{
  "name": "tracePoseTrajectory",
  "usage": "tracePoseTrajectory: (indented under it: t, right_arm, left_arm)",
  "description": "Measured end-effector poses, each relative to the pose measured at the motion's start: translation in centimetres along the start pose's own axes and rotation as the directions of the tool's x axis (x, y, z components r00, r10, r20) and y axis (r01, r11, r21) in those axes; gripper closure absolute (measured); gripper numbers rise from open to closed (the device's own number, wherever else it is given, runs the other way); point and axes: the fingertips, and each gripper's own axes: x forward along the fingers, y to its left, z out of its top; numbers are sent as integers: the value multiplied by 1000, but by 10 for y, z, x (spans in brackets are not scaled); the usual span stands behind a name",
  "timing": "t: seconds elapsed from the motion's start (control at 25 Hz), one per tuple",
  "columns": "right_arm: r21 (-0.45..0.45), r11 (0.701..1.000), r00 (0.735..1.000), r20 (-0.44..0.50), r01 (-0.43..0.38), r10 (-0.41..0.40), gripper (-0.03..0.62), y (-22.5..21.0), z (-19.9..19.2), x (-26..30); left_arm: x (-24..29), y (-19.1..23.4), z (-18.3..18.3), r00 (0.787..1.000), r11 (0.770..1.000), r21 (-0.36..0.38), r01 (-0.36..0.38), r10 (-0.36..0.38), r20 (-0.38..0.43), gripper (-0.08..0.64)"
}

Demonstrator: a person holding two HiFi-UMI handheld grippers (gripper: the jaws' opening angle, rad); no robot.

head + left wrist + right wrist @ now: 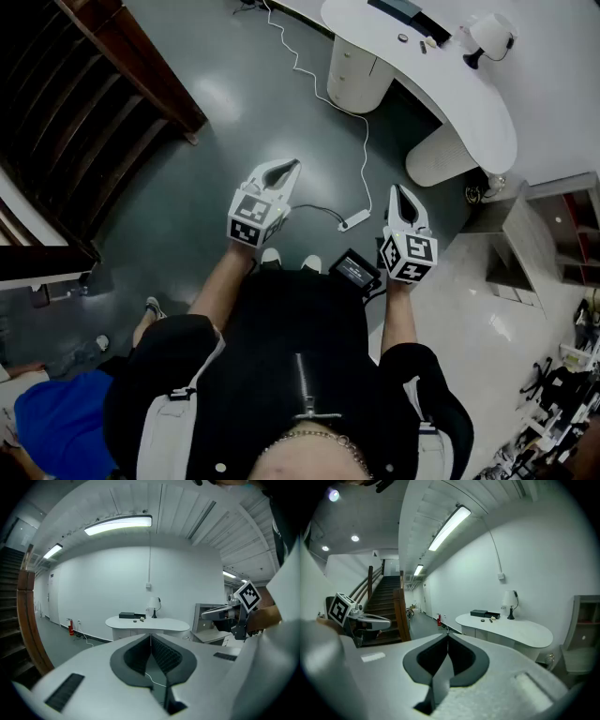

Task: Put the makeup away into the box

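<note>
A white curved table [469,94] stands a few steps ahead, far from both grippers. On it lie a black box [398,9], a few small makeup items [405,38] and a white lamp [489,36]. The left gripper view shows the box [127,615] and the items [138,618]; the right gripper view shows the same box [478,613] and items [492,618]. My left gripper [292,165] [150,635] is shut and holds nothing. My right gripper [397,190] [447,634] is also shut and empty. Both are held at waist height and point toward the table.
A wooden staircase [112,56] rises at the left. A white cable with a power strip [354,221] lies on the dark floor between me and the table. A grey shelf unit [553,234] stands right of the table. A person in blue [56,422] crouches at lower left.
</note>
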Motion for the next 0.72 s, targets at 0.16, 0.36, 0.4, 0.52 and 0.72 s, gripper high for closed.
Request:
tracePoseTrajectory:
  t: [0.16, 0.36, 0.4, 0.52, 0.72]
  right_arm:
    - [-16, 1000, 1000, 4, -3, 3, 581, 0, -1, 3]
    - [-23, 1000, 1000, -7, -15, 14, 581, -15, -5, -1]
    - [-21, 1000, 1000, -11, -16, 16, 581, -19, -6, -1]
    - [-10, 1000, 999, -27, -24, 24, 581, -28, -12, -1]
    - [-7, 1000, 999, -32, -24, 24, 581, -36, -8, 7]
  left_arm:
    - [-2, 3, -5, 1000, 1000, -7, -15, 15, -6, 546]
    - [5, -5, -9, 999, 999, -25, -42, 42, -9, 546]
    - [6, -6, -8, 999, 998, -29, -49, 48, -9, 546]
    - [9, -11, -9, 998, 997, -39, -60, 59, -11, 546]
    - [21, -10, -9, 999, 998, -42, -50, 50, -17, 546]
